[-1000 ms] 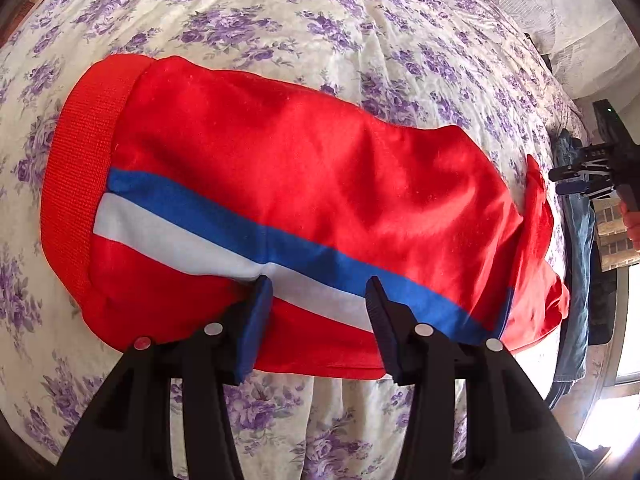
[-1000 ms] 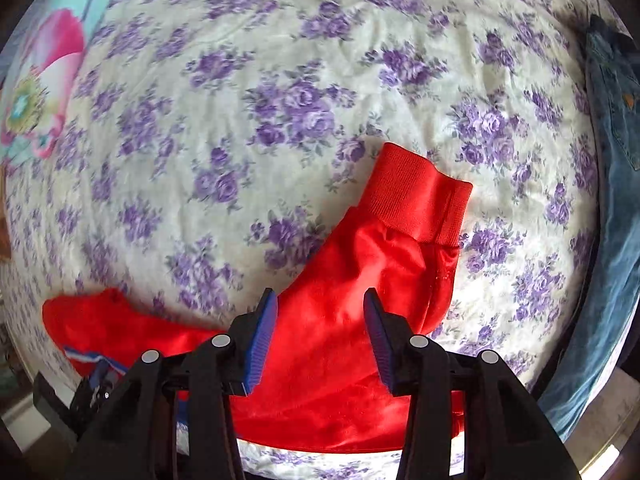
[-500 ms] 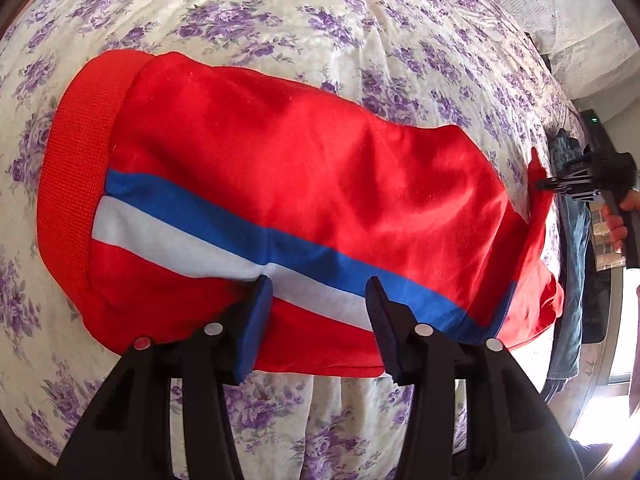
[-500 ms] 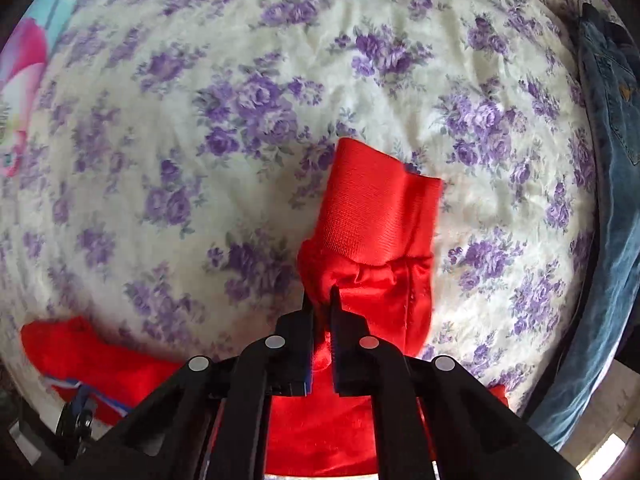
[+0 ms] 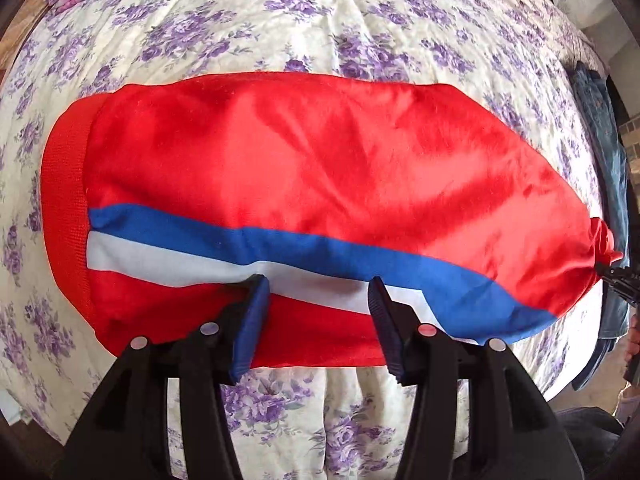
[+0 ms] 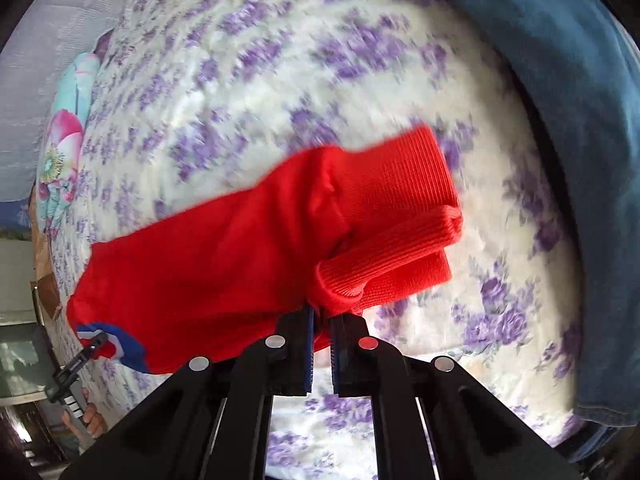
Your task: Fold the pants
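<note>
- Pants (image 5: 320, 168): red, blue-and-white side stripe, spread lengthwise across the bed (image 5: 360, 32); waistband at left of the left view.
- Cuffs (image 6: 400, 216): ribbed, bunched, lifted clear of the bed, hanging from the right gripper; a second ago lying flat.
- Right gripper (image 6: 320, 320): clamped tight on red cloth just behind the cuffs; a second ago standing apart over the leg, half a second ago already pinched. Seen small at the right edge of the left view, at the drawn-up leg end.
- Left gripper (image 5: 318, 292): jaws apart, just opened a little further, poised over the stripe near the waist end; pressing or merely hovering, cannot tell; nothing pinched.
- Background in right view: motion-blurred, flowers smeared.
- Jeans (image 6: 568, 120): blue, at the bed's far edge, untouched.
- Reading: grasp secured, leg end raised; fold proper seemingly begun, cuffs probably due to travel toward the waistband.
- Risk: bunched grip likely to lay a crooked edge; smoothing probably needed after.
</note>
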Available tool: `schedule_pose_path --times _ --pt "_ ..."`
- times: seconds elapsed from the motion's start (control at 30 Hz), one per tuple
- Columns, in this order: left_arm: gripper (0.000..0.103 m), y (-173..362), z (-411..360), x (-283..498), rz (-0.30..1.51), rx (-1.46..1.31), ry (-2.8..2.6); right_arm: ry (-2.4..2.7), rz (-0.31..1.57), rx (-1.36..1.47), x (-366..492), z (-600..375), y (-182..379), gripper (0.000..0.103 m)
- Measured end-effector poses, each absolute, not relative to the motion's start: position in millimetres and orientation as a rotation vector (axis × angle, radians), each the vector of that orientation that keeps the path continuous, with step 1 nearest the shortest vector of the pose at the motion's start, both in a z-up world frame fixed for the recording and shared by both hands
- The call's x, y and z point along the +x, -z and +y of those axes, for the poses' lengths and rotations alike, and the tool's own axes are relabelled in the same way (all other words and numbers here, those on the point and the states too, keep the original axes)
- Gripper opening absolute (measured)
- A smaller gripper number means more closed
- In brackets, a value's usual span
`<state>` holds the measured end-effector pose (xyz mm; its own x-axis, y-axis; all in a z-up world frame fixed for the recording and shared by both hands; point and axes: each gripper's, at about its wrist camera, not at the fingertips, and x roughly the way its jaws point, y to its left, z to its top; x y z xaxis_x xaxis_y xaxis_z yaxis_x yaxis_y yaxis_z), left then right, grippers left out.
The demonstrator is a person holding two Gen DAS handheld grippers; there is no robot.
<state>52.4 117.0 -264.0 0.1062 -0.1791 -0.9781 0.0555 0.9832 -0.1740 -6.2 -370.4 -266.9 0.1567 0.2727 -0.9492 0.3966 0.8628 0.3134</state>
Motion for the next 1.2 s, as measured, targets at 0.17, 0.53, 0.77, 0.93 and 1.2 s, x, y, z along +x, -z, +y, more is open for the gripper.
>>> schedule_pose_path --times 0.17,0.53,0.77,0.93,1.2 --pt "0.050 255.7 100.2 55.5 1.492 0.012 0.155 0.074 1.349 0.618 -19.7 -368.7 274.5 0.008" --pt "0.031 221.3 4.9 32.1 1.394 0.045 0.384 0.225 1.404 0.116 -40.5 -345.4 214.8 0.051" --pt "0.015 272.6 -5.7 13.1 1.478 0.014 0.386 -0.125 1.293 0.126 -16.7 -270.8 173.3 0.051" --pt "0.015 275.7 5.8 8.6 1.464 -0.084 0.401 -0.462 1.076 -0.163 45.9 -145.3 157.0 0.051" --pt "0.015 272.9 10.0 5.3 1.430 -0.107 0.380 -0.748 1.211 -0.308 156.3 -14.8 217.8 0.049"
